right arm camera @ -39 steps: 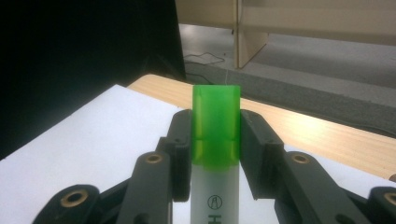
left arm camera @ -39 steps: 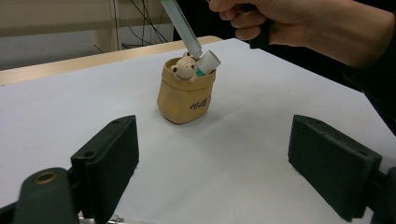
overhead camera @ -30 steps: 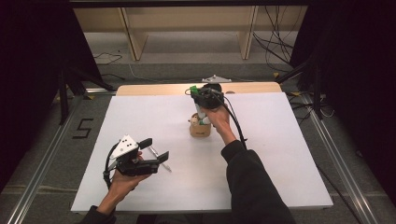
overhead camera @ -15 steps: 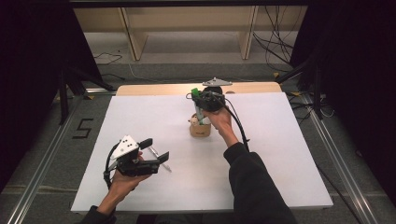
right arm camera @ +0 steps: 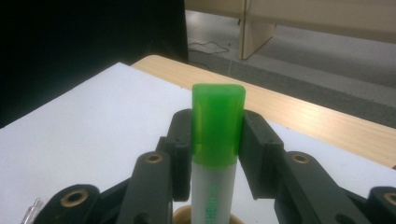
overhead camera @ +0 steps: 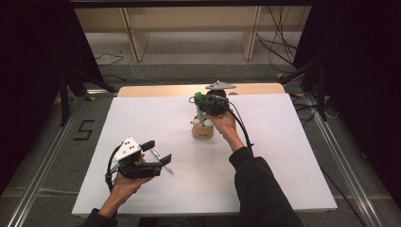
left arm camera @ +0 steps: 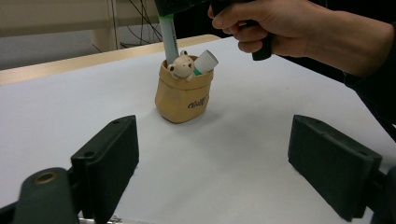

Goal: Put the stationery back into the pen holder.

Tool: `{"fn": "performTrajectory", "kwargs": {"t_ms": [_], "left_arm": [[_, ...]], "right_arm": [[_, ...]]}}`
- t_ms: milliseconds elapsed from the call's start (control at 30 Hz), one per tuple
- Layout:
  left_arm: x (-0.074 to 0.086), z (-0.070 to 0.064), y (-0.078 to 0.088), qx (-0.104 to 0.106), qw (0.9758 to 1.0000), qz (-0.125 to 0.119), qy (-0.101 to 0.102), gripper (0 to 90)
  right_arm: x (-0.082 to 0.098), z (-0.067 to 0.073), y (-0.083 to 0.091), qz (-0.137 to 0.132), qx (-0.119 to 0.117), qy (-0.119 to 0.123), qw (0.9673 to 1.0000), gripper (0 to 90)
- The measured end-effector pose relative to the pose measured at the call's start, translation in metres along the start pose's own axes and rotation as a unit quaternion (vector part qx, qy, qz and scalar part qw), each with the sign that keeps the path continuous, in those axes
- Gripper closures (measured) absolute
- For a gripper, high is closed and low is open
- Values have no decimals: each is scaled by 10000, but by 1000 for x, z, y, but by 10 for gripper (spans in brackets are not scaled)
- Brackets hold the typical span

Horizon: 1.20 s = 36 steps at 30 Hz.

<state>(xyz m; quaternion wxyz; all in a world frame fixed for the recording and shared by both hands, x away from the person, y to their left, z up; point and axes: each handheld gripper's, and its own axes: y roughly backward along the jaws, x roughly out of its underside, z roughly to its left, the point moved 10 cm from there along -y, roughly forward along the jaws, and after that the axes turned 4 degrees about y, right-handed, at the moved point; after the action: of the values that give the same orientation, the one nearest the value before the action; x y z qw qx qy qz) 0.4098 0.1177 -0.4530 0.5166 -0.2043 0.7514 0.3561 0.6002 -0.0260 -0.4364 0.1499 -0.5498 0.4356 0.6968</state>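
Near the front-left corner of the bench (overhead camera: 293, 142), the left tool (overhead camera: 158, 153) rested with its jaws apart and empty, a small pen (overhead camera: 157, 156) lying between them. Farther toward the back edge, the right tool (right arm camera: 217, 135) was clamped on the green marker (right arm camera: 217, 126), upright with its lower end in the bear pot (left arm camera: 182, 95). A second marker (left arm camera: 203, 61) already sat inside; releasing the green one seemed all that was left.

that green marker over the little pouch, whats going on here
A person holds a claw in each hand at a white table. The right claw is shut on a green-capped marker, held upright with its lower end inside the tan bear pouch, where another marker already leans. The left claw rests open on the near left of the table, over a pen lying there.
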Motion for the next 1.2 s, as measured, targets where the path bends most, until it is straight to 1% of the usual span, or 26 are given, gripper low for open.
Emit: {"fn": "performTrajectory", "kwargs": {"t_ms": [100, 267, 333, 367, 400, 433, 533, 700, 800, 833, 867, 900, 933, 967, 1067, 1133, 1200], "left_arm": [[0, 0, 0, -1, 10000, -13, 0, 158], [0, -1, 0, -1, 10000, 5, -19, 158], [0, -1, 0, -7, 10000, 1, -9, 158], [0, -1, 0, -7, 10000, 1, -9, 158], [0, -1, 0, -5, 10000, 2, -13, 158], [0, -1, 0, -5, 10000, 2, -13, 158], [0, 0, 0, 2, 10000, 3, -6, 158], [0, 0, -1, -5, 10000, 6, 0, 158], [0, -1, 0, -8, 10000, 12, -23, 158], [0, 0, 0, -16, 10000, 5, -16, 158], [0, 0, 0, -16, 10000, 5, -16, 158], [0, 0, 0, -19, 10000, -1, -6, 158], [0, 1, 0, -19, 10000, 8, -9, 158], [0, 1, 0, -27, 10000, 8, -4, 158], [-1, 2, 0, -48, 10000, -15, -7, 158], [-1, 3, 0, -53, 10000, -16, 0, 158], [-1, 3, 0, -58, 10000, -20, 2, 158]], "right_arm": [[1, 1, 1, 45, -12, -58, 10000, 673], [3, 3, 0, 116, -65, -73, 9999, 673], [5, 3, -1, 200, -33, -144, 9997, 673], [10, 3, -4, 352, 7, -66, 9994, 674], [15, 3, -6, 489, 98, 60, 9987, 674], [18, 1, -8, 533, 199, 124, 9983, 673], [19, 0, -7, 523, 135, 84, 9985, 673], [20, 1, -5, 615, 88, 89, 9980, 669], [24, 1, -5, 755, 11, 29, 9971, 659], [25, 0, -4, 769, 12, 3, 9970, 632], [23, 0, -3, 720, -15, -58, 9974, 573], [21, 0, -1, 673, -86, -145, 9976, 534], [21, 0, -1, 673, -86, -145, 9976, 534], [16, 1, 3, 567, -200, -206, 9980, 476], [10, 4, 11, 475, -261, -174, 9984, 424], [8, 4, 16, 463, -284, -146, 9984, 383], [7, 4, 22, 454, -292, -96, 9985, 364]]}}
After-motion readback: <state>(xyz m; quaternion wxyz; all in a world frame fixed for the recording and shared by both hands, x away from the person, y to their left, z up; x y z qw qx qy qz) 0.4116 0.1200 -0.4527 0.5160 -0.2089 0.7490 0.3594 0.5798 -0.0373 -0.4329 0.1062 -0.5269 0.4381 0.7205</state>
